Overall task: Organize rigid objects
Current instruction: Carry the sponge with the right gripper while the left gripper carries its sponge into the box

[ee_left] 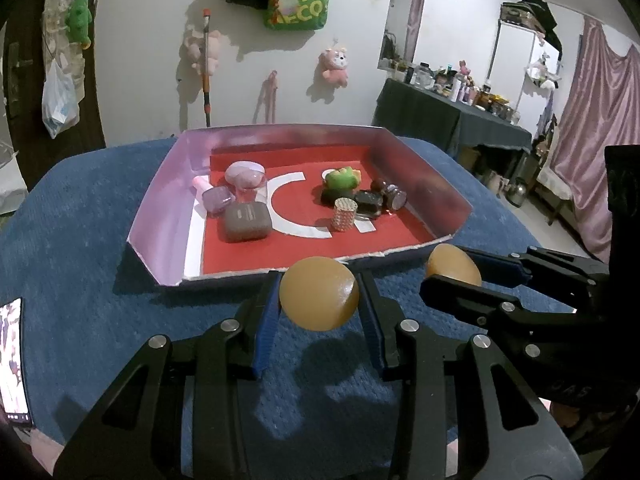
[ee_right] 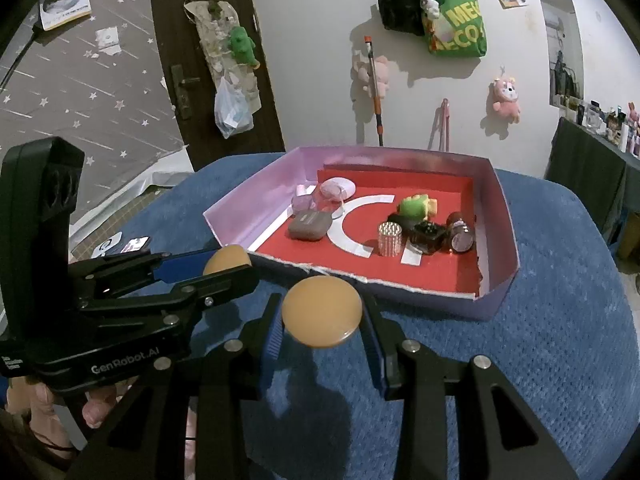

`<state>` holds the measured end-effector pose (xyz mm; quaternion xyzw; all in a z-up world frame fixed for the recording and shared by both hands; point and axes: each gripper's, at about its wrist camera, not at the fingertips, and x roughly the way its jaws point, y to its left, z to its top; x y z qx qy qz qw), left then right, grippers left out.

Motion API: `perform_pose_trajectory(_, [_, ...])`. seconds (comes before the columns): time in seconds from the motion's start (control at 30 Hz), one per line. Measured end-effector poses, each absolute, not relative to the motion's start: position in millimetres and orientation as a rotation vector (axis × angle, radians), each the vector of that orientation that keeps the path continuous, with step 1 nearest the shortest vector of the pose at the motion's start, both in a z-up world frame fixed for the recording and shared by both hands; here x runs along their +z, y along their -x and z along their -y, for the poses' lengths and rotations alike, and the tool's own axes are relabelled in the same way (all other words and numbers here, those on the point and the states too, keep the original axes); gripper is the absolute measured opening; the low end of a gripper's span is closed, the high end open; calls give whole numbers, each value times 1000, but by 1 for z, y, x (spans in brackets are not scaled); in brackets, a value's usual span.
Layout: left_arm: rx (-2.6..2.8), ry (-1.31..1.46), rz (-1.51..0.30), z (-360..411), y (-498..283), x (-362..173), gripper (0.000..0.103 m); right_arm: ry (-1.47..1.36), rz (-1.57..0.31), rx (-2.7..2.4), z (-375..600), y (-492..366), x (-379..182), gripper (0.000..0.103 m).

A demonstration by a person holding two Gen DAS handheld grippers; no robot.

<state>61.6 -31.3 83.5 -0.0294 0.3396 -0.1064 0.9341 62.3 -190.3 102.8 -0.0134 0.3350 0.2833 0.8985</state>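
Orange-brown and smooth, a round ball [ee_left: 319, 298] sits squeezed between the blue pads of the left gripper [ee_left: 319, 300] in the left wrist view. It hangs above the blue cloth [ee_left: 100, 240], just in front of the tray [ee_left: 160, 200]. The tray has pink walls and a red floor. On its left side lie a grey case [ee_left: 246, 222] and some pale purple things [ee_left: 236, 186]. On its right side sit a green toy [ee_left: 341, 179], a shiny little cylinder [ee_left: 345, 214] and some dark pieces [ee_left: 380, 200]. Off to the right, the right gripper [ee_left: 454, 270] pinches a second ball [ee_left: 452, 266].

From the right wrist view, that second ball [ee_right: 322, 311] is held tight between the pads of the right gripper [ee_right: 322, 314], near the torn front edge of the tray [ee_right: 496, 292]. The left gripper [ee_right: 230, 264] comes in from the left with its own ball [ee_right: 226, 260].

To do this step well, I think each ball should go up and over the front wall, not bump it. The middle of the red floor looks free, so that is a good spot. Balls roll, so set them down low and let go gently. The two grippers sit close together, so they must not knock each other.
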Motion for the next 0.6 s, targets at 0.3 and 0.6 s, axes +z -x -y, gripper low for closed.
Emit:
perform_pose_trajectory(0.3, [-218,67,-713,24,-86,83,36,29,-708,576,186,-85,104,40])
perform_pose_trajectory(0.6, [-218,85,-758,15,-118,73,36,14,-746,554,185,-113,97,40])
